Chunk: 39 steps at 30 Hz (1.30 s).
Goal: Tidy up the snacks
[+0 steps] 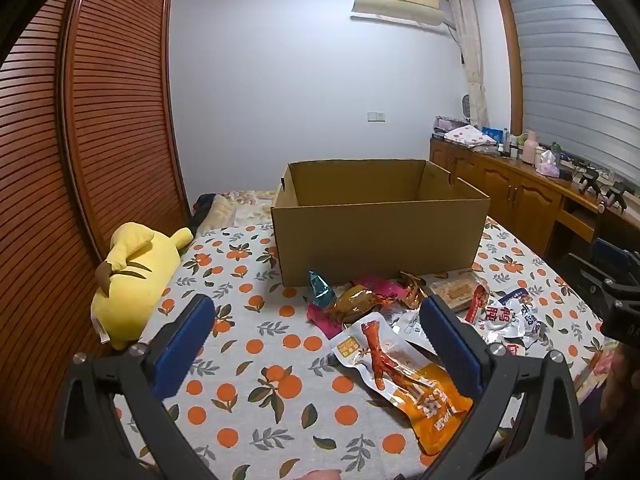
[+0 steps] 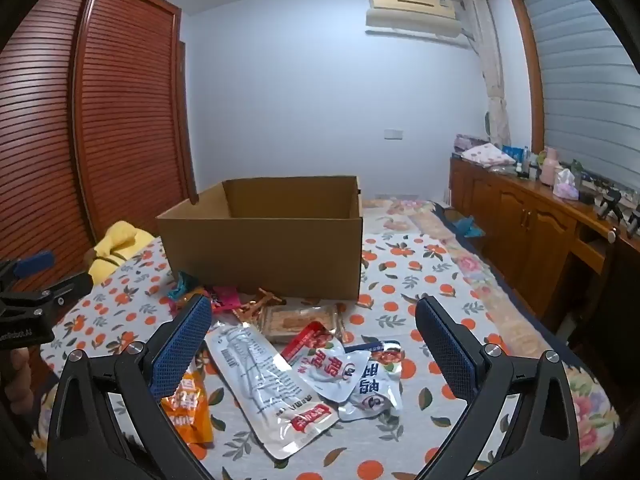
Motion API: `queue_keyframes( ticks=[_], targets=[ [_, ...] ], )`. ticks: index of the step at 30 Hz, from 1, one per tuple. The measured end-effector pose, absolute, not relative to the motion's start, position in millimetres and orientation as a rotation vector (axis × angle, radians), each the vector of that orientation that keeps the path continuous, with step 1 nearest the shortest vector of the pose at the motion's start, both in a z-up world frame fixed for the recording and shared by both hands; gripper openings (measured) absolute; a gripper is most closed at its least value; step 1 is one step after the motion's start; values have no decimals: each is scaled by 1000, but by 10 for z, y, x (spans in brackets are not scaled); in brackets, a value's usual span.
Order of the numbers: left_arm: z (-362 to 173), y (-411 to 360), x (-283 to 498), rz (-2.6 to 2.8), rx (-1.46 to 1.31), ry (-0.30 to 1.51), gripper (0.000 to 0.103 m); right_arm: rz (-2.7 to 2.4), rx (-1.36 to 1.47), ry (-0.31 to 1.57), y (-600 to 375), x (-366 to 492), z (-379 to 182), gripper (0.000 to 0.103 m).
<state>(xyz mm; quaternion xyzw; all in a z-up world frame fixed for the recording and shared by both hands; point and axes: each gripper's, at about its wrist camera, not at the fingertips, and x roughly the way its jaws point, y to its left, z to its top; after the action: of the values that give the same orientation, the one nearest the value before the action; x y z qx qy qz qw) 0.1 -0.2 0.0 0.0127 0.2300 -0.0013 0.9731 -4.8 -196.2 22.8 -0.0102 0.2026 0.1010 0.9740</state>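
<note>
I judge nothing packed yet: snack packets (image 2: pixel 304 360) lie scattered just before the open cardboard box (image 1: pixel 380 232). My left gripper (image 1: pixel 320 344) and right gripper (image 2: pixel 314 344) both gape wide, holding nothing. Next I'd lower the left onto the orange chicken-foot packet (image 1: pixel 400 368) nearest me.

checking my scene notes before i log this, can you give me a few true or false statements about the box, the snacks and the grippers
1. The cardboard box stands open at the top. True.
2. The left gripper is shut on a packet. False: its jaws are wide apart and hold nothing.
3. The snack packets lie on the bedsheet in front of the box. True.
4. The yellow plush toy sits inside the box. False: it lies on the bed beside it.
5. The right gripper is open. True.
</note>
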Motion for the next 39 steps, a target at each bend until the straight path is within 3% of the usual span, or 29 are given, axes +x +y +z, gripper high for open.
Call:
queue_keyframes(
  ticks=[39],
  targets=[
    [-12, -49, -23, 0, 33, 460, 103, 203, -19, 402, -1974, -65, 214, 103]
  ],
)
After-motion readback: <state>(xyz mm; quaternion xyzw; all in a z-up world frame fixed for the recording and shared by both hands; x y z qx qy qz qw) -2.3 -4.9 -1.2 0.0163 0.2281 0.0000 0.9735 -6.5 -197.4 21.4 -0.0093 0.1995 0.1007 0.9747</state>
